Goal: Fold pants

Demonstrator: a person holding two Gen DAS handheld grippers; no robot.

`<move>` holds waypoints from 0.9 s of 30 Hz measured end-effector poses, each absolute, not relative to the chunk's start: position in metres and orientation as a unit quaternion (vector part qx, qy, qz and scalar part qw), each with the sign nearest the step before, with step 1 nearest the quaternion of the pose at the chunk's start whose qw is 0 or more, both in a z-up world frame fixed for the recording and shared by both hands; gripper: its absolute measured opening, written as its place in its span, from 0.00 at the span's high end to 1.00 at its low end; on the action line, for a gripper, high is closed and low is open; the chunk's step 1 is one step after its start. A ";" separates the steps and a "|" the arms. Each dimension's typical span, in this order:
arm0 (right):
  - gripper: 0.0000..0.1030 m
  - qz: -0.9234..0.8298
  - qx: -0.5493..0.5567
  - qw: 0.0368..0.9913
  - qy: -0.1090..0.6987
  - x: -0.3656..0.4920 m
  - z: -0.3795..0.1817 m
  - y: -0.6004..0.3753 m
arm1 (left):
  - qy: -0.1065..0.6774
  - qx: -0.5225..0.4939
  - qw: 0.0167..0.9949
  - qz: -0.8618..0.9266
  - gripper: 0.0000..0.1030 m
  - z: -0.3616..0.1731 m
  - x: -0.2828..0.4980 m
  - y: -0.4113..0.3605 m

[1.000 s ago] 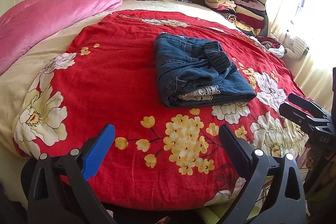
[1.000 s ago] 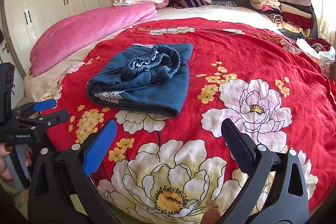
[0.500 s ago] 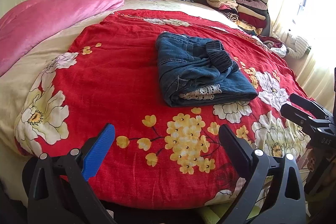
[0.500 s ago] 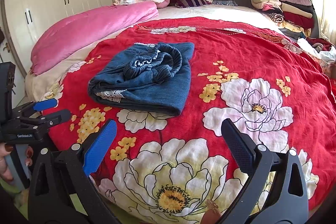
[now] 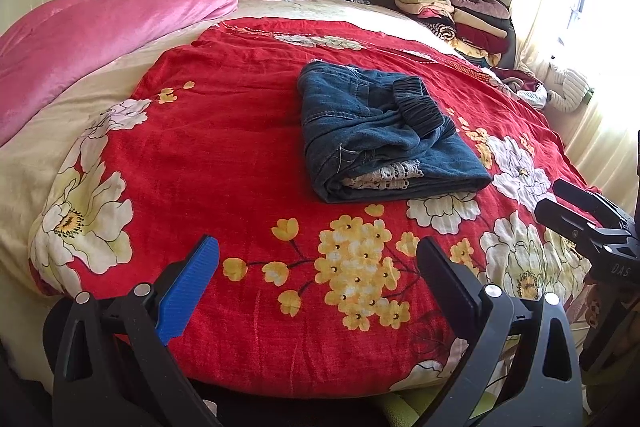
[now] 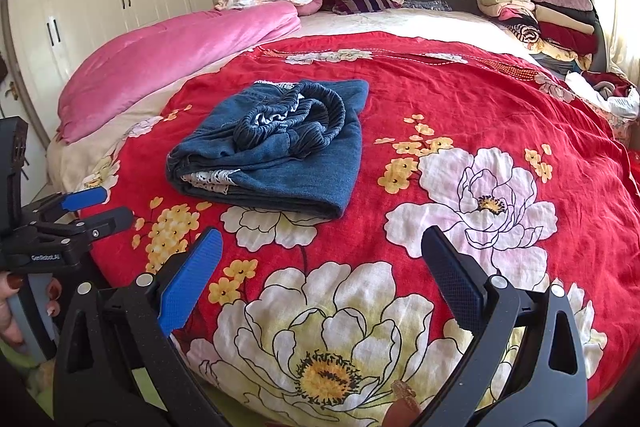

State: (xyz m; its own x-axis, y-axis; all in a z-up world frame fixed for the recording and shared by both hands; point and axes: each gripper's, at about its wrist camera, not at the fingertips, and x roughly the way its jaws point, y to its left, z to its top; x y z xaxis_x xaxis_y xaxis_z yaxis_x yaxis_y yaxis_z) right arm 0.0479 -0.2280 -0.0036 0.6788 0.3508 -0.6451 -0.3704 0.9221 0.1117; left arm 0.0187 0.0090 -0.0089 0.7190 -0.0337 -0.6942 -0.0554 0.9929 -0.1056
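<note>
— Hardly anything has moved since a second ago: from our left wrist view the pants point(image 5: 384, 143) sit a touch higher and farther off, so we seem to be easing back. Do we count them folded?

— We judge so. They lie as a compact denim bundle on the red floral blanket point(image 5: 224, 131) of the bed, elastic waistband on top, a strip of white lace showing at the near edge. Our left tongs point(image 5: 316, 271) are spread wide and hold nothing, with the bundle well ahead of them and slightly to the right. The right tongs show at the right edge.

— And from our right wrist view?

— Same story. The pants point(image 6: 276, 155) lie ahead and to the left of our right tongs point(image 6: 320, 267), which are also splayed and empty, well apart from the cloth. The left tongs point(image 6: 100, 207) hang off the bed's left edge; their fingers stand apart.

— So how do we finish well?

— We would draw both back without brushing the stack. If we tidy anything, it would be the bunched waistband, pressed flat and not tugged, since a pull could unroll the fold.
</note>
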 end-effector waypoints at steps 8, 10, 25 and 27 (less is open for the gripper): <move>0.09 0.197 -0.015 0.916 0.349 0.048 -0.004 -0.228 | 0.373 -0.060 0.926 0.005 0.04 -0.008 0.017 0.009; 0.09 0.197 -0.015 0.916 0.349 0.048 -0.004 -0.229 | 0.373 -0.060 0.926 0.005 0.04 -0.007 0.017 0.009; 0.09 0.197 -0.015 0.916 0.348 0.048 -0.004 -0.229 | 0.378 -0.057 0.924 0.001 0.04 -0.007 0.017 0.007; 0.09 0.196 -0.015 0.916 0.349 0.048 -0.004 -0.230 | 0.378 -0.057 0.924 -0.002 0.04 -0.007 0.017 0.007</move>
